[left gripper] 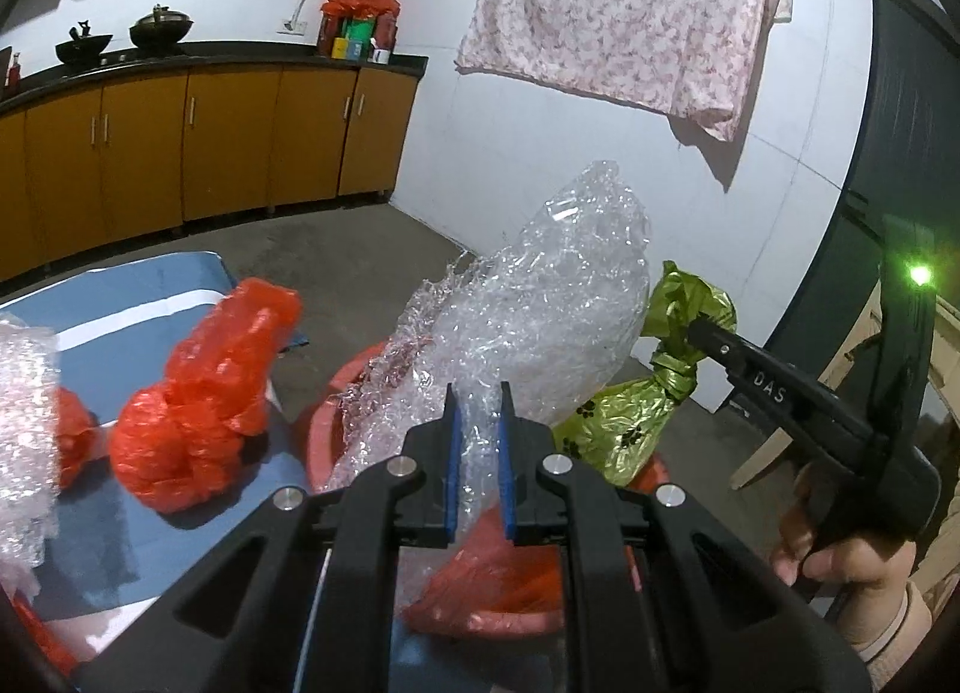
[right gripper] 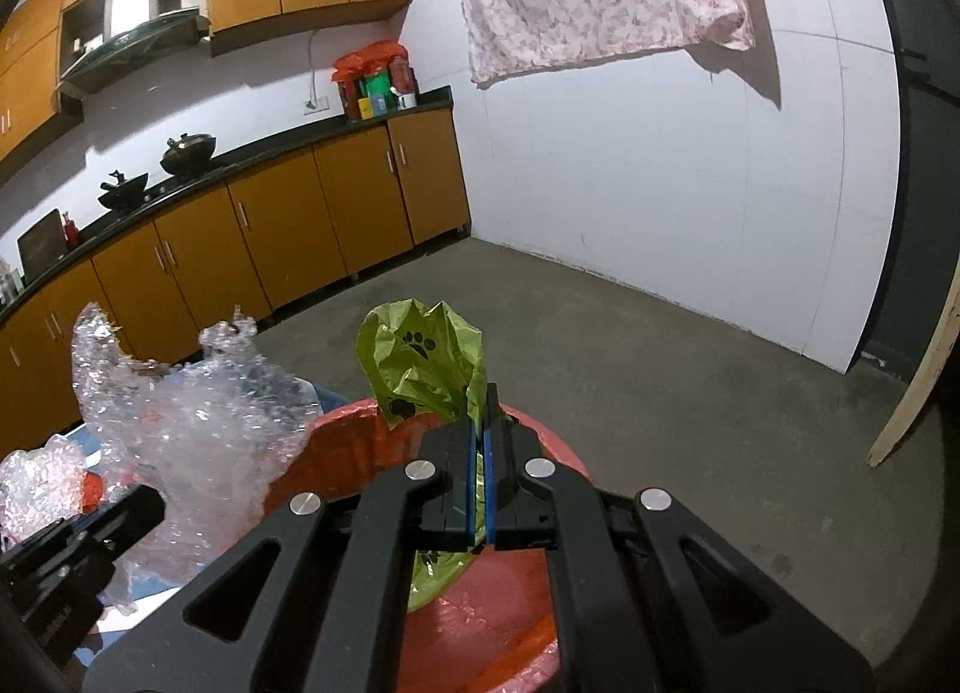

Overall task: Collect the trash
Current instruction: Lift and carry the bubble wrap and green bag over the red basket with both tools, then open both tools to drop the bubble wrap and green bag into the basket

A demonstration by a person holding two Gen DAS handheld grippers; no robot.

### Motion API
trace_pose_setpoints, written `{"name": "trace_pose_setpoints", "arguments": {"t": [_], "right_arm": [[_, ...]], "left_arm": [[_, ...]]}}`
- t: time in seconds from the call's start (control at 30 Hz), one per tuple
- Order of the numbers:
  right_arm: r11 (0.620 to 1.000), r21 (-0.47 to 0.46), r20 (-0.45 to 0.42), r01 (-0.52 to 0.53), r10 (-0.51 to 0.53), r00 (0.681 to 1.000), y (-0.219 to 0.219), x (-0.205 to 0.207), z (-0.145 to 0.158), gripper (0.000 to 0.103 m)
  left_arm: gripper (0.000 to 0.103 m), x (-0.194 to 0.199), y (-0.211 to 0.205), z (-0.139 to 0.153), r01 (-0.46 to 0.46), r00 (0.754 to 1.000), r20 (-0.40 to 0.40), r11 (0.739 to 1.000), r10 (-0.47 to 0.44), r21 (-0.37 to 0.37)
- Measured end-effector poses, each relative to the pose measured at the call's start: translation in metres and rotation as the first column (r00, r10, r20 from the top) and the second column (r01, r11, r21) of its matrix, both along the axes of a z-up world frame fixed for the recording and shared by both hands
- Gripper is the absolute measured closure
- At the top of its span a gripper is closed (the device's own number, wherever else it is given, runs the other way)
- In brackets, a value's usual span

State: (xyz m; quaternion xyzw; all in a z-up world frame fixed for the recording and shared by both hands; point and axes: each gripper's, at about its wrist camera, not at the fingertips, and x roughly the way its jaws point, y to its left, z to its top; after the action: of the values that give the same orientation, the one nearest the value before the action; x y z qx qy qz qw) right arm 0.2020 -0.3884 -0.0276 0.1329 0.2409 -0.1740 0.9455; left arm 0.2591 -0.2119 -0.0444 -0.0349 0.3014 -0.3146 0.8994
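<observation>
— Plastic wrap (left gripper: 528, 321) first — where is it?

— In the left claw (left gripper: 478, 453): its blue pads (left gripper: 454, 453) pinch the crumpled clear sheet, which rises up and away from the claw over the red bin (left gripper: 321, 435).

— And the right claw (right gripper: 479, 477)?

— Clenched on the neck of the green bag (right gripper: 420, 360) with paw prints, pads nearly touching. The left view shows it reaching in from the right, angled up and left, a hand (left gripper: 840, 567) wrapped round its handle. The bag hangs over the bin, just beside the wrap.

— Anything left on the table (left gripper: 150, 543)?

— A knotted red bag (left gripper: 198, 405) lies left of the bin — more bubble wrap (left gripper: 24, 423) at the far left edge.
</observation>
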Motion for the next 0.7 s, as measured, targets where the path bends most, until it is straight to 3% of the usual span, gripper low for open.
{"name": "trace_pose_setpoints", "arguments": {"t": [0.57, 0.7], "right_arm": [[0.998, 0.029, -0.035, -0.051, 0.052, 0.998, -0.007, 0.007, -0.016, 0.101], [0.998, 0.055, -0.035, -0.044, 0.046, 0.998, -0.012, 0.005, -0.016, 0.094]], "left_arm": [[0.090, 0.023, -0.028, -0.019, 0.025, 0.999, -0.023, 0.999, -0.024, 0.039], [0.066, 0.025, -0.027, -0.021, 0.010, 0.999, -0.031, 0.999, -0.009, 0.035]]}}
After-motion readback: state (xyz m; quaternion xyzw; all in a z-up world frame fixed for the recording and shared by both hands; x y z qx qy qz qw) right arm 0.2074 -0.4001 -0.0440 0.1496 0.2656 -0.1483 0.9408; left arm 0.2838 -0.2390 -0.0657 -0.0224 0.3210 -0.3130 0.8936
